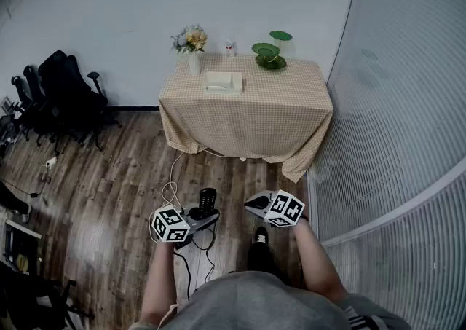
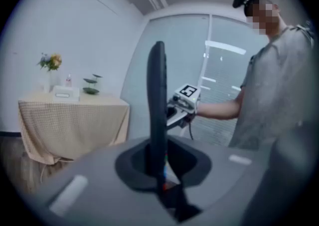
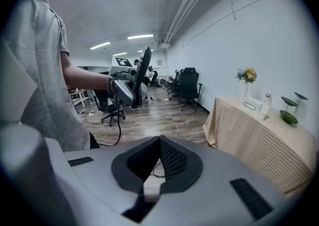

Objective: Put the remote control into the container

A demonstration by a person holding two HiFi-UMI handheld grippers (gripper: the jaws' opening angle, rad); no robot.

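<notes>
Your grey-shirted torso (image 1: pixel 255 303) fills the bottom of the head view. You're standing on the wood floor (image 1: pixel 109 168), well apart from the table (image 1: pixel 247 114) with the checked cloth against the far wall. By my read the task is barely past its first step: pickup done, carry and drop both left. White container (image 1: pixel 223 82) sits on the tabletop toward its back left, between the flower vase (image 1: pixel 191 48) and the green dishes (image 1: pixel 269 55). Something small and pale lies in it, can't tell what. Left gripper (image 1: pixel 206 214) is clamped on the remote control (image 1: pixel 207 199), jaws narrowed onto its lower end. The remote stands upright out of them, edge-on in the left gripper view. Right gripper (image 3: pixel 159 145) is fully closed, pads together, nothing between them, hanging near the left one in front of you. So the remote is in hand, not in the container. Left to do: walk up to the table, bring the left gripper over the container, lower it, let go.
</notes>
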